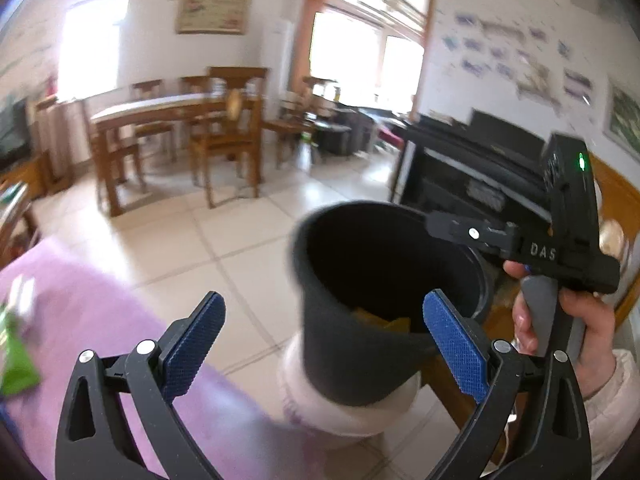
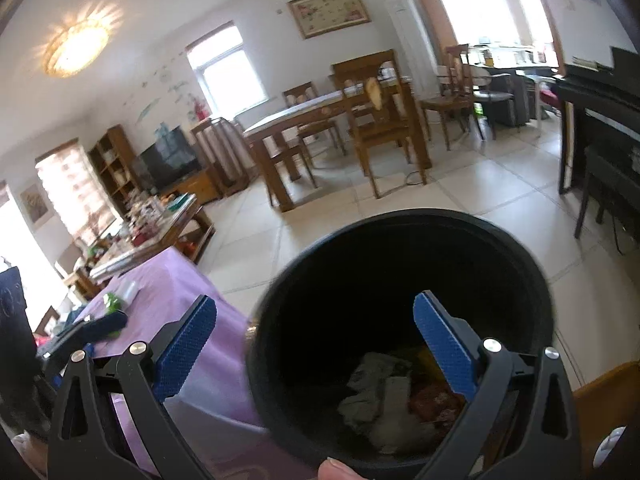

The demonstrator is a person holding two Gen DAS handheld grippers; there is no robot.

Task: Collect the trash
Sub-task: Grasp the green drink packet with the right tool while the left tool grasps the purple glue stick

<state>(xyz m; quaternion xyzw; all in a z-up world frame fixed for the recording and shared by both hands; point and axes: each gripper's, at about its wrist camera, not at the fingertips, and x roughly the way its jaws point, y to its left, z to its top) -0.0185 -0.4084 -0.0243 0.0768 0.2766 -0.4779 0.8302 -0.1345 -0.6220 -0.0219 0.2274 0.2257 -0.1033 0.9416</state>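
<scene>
A black round trash bin [image 1: 360,344] stands beside the purple-covered table [image 1: 100,312], resting on a white stool [image 1: 352,412]. In the right wrist view the bin [image 2: 400,264] holds crumpled grey and white paper [image 2: 380,396] and reddish and yellow scraps. My left gripper [image 1: 324,344] is open and empty, just in front of the bin. My right gripper [image 2: 316,352] is open and empty over the bin's mouth; it also shows in the left wrist view [image 1: 440,228] at the bin's far rim. A green wrapper [image 1: 16,360] lies on the table at the left, also in the right wrist view [image 2: 112,302].
A white item [image 2: 130,290] lies near the green wrapper. A cluttered coffee table [image 2: 152,228] stands behind the purple table. A wooden dining table with chairs [image 1: 180,128] is across the tiled floor. A black piano [image 1: 472,168] stands at the right.
</scene>
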